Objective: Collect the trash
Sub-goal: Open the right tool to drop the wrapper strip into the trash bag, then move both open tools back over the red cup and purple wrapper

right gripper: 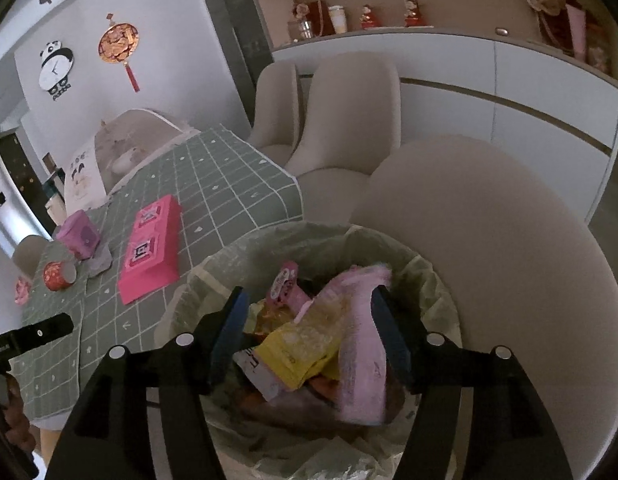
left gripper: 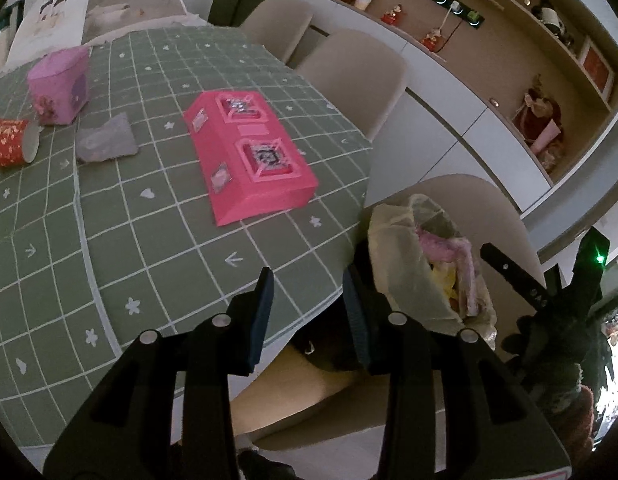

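Right wrist view looked down into the lined trash bin, which stood just beside the table's near corner and in front of a beige chair. Inside the bin lay a pink wrapper, a yellow packet and a small pink carton, heaped together against the pale liner. The right gripper hovered directly above the bin with its jaws spread wide and nothing between them. On the table, away from the bin, a flat pink box lay nearest; beyond it were a grey crumpled scrap, a red paper cup on its side and a purple carton standing upright. In the left wrist view the left gripper hung over the table edge next to the bin, jaws parted and empty, with the pink box ahead of it, and the grey scrap, the red cup and the purple carton farther from the bin. Two more beige chairs stood along the table's side beyond the bin, before a white cabinet with ornaments on shelves above.
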